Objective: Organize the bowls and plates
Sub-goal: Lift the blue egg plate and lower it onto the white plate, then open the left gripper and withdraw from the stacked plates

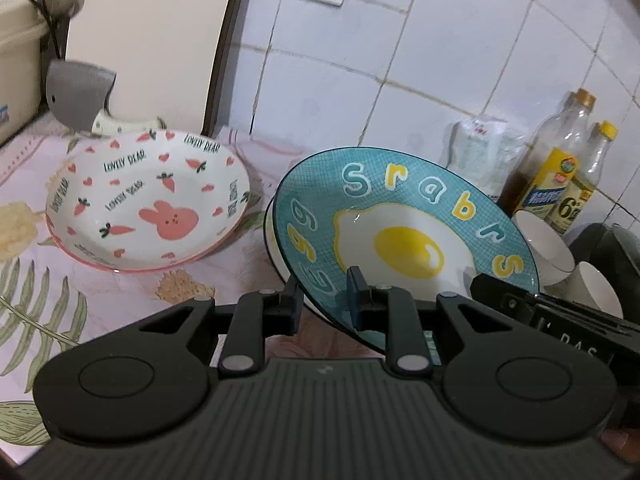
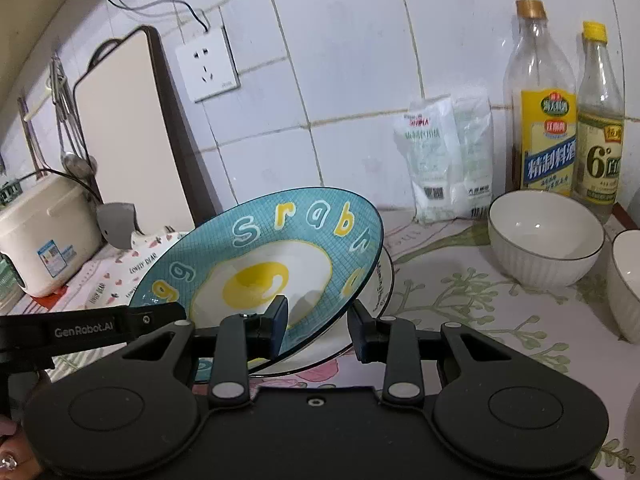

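A teal plate with a fried-egg print [image 1: 404, 240] [image 2: 264, 268] is tilted up above a white dark-rimmed plate [image 2: 340, 344] on the counter. My left gripper [image 1: 324, 300] is shut on the teal plate's near rim. My right gripper [image 2: 318, 328] also straddles the rim, one finger on the face and one behind, with a gap showing. A white bunny-and-carrot plate [image 1: 148, 200] lies to the left. Two white ribbed bowls [image 2: 544, 240] [image 2: 626, 280] stand at the right.
Two bottles [image 2: 548, 120] [image 2: 600, 128] and white packets [image 2: 448, 160] stand by the tiled wall. A cutting board [image 2: 132, 140] leans at left near a cream rice cooker [image 2: 44, 232]. A cleaver [image 1: 80, 96] lies behind the bunny plate.
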`<state>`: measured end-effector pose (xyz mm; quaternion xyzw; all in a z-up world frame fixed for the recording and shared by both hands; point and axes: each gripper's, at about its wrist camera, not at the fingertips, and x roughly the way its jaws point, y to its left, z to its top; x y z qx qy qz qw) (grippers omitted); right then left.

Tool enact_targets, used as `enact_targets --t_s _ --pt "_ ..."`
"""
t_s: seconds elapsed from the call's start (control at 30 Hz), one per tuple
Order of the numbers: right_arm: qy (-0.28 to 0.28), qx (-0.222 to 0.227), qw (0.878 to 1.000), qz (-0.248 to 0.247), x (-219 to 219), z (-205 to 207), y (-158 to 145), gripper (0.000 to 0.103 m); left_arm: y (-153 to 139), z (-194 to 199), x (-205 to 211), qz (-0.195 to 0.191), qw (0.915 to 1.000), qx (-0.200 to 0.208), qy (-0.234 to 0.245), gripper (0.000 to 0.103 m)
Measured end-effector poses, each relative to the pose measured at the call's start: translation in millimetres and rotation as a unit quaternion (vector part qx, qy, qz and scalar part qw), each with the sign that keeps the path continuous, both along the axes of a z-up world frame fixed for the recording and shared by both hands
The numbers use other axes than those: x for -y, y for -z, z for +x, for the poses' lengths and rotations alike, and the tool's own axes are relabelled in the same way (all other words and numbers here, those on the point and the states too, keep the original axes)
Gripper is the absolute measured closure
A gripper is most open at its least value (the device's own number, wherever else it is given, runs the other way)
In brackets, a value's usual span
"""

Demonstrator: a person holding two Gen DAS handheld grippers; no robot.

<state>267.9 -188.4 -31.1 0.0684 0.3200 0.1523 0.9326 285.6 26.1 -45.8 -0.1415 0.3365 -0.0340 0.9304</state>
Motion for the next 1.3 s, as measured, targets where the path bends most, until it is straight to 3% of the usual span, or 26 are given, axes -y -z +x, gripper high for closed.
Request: enact_targets --t_s 0.33,0.53,0.9,1.0,1.07,1.3 --pt "0.012 -0.030 0.999 -0.019 -3 6 8 0.065 11 13 3 0.001 0.9995 -0.033 0.004 0.082" --pt "0.016 -0.050 0.998 -0.035 -9 12 14 0.065 10 21 11 0.033 0.9978 -0.058 -0.003 0.081" --pt "0.013 -0.019 0.996 -0.084 -21 13 15 0.065 12 33 13 0.055 0.9947 -0.087 -0.008 0.079" --pt "0.012 -0.014 0.996 -0.084 -21 14 18 0.065 11 29 12 0.050 0.9951 -0.085 -0.001 0.075" --pt "0.015 -0.006 0.996 -0.085 -19 12 18 0.065 7 25 10 0.048 0.9956 -0.080 0.005 0.063" --pt "-0.002 0.023 0.998 -0.061 -9 -10 -13 0.065 -23 -2 1 0.053 0.9962 -0.061 0.033 0.058"
